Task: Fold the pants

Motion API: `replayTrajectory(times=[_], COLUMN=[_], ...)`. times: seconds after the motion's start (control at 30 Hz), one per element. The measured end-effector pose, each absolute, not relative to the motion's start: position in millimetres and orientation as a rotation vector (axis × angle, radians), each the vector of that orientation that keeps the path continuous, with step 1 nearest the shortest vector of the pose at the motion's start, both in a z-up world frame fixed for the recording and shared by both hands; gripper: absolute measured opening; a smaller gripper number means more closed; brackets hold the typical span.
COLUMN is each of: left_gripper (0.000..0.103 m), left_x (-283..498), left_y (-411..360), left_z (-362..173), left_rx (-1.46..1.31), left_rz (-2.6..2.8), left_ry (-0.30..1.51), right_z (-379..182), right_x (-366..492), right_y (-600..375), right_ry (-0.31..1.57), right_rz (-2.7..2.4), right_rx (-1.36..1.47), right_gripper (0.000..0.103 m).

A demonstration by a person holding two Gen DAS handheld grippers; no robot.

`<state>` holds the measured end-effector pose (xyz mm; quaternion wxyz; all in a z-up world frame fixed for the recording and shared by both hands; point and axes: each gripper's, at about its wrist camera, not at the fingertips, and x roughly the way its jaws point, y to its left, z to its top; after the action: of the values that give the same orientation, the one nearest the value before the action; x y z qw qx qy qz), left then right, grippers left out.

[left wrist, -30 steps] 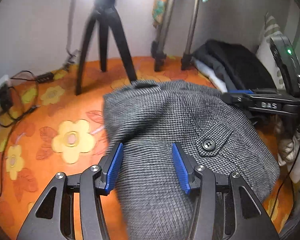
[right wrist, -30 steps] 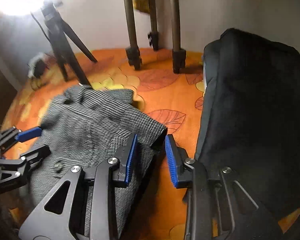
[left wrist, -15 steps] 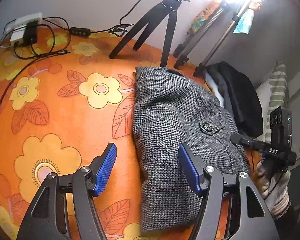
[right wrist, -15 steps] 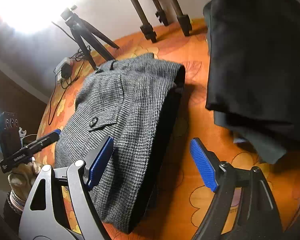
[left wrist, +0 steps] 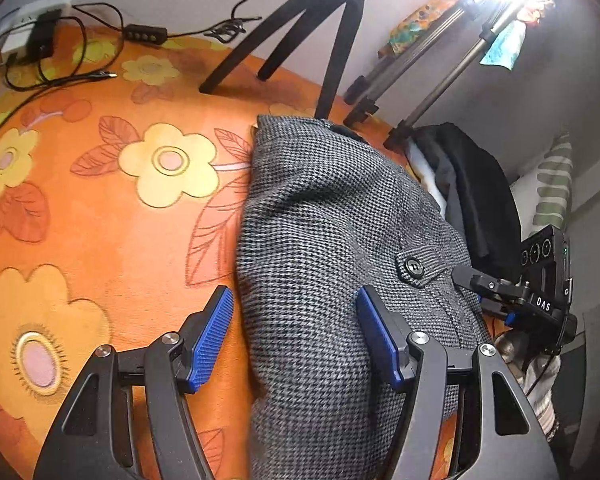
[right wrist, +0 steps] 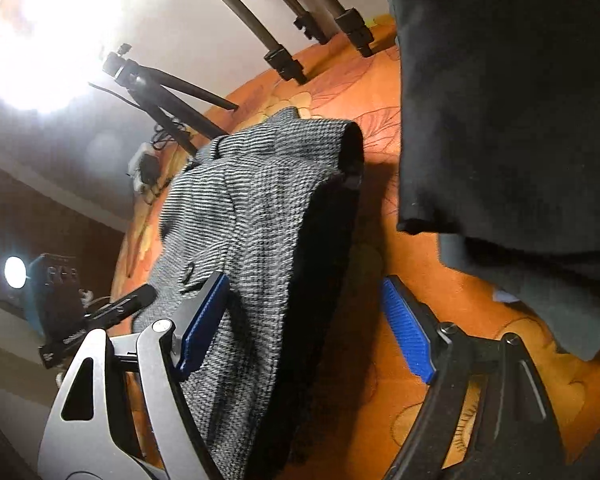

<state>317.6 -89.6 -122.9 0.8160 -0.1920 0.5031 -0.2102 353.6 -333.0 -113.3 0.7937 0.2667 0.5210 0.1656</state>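
The grey houndstooth pants (left wrist: 332,240) lie folded in a compact bundle on the orange flowered cloth (left wrist: 100,240), button pocket flap facing up. My left gripper (left wrist: 296,340) is open above the bundle's near left edge, holding nothing. My right gripper (right wrist: 304,328) is open above the bundle's right folded edge (right wrist: 268,240), also empty. The right gripper shows in the left wrist view (left wrist: 512,292) at the bundle's right side. The left gripper shows at the left of the right wrist view (right wrist: 100,312).
A pile of black folded clothes (right wrist: 500,100) lies right of the pants, also in the left wrist view (left wrist: 472,192). A black tripod (left wrist: 320,28) and metal stand legs (left wrist: 404,80) stand at the back. Cables and a power strip (left wrist: 32,36) lie far left.
Both grippers have opened wider and pulled back and up from the folded pants. The views have tilted. The pants bundle lies still on the cloth.
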Motion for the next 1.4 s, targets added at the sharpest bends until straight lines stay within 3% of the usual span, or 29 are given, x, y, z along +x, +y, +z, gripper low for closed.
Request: replayTrajectory(times=[0.2,0.57,0.7,0.83,0.93,1.1,1.4], left_gripper=[0.064,0.066,0.065,0.037,0.03,0.023,0.021], left_x=[321.7,325.7,325.6,324.0,319.7,309.5,291.6], left_y=[-93.8,-105.9,-116.1,-118.7,-118.1,-125.6,-134.4], left_z=[-129.1,-131.1,-130.8,-130.8,-124.8,-106.9,-81.3], left_rx=[-0.434,-0.426,-0.386,-0.384,-0.372,-0.315,-0.307], left_rz=[-0.45,-0.476,-0.475,-0.442,-0.439,-0.443,-0.479], left_ry=[1.072,1.034,1.009,0.989,0.959,0.911,0.859], right_z=[-119.6,-128.4,-135.6,-129.3,-118.4,-97.2,-65.8], right_x=[351.8,355.3,358.7,357.6,354.4,348.0,330.2], right_y=[-330.4,-309.6,-303.8,-291.8,-284.7,-271.7,-269.7], right_ry=[1.11,1.097,1.112,1.099,1.083,1.051,1.002], right_rz=[0.433,0.524,0.527,0.493,0.466,0.448,0.447], right_rx=[0.633,0.671,0.696,0.619,0.562,0.483,0.407], right_gripper=[0.064,0.057,0.04,0.034,0.03,0.024,0.021])
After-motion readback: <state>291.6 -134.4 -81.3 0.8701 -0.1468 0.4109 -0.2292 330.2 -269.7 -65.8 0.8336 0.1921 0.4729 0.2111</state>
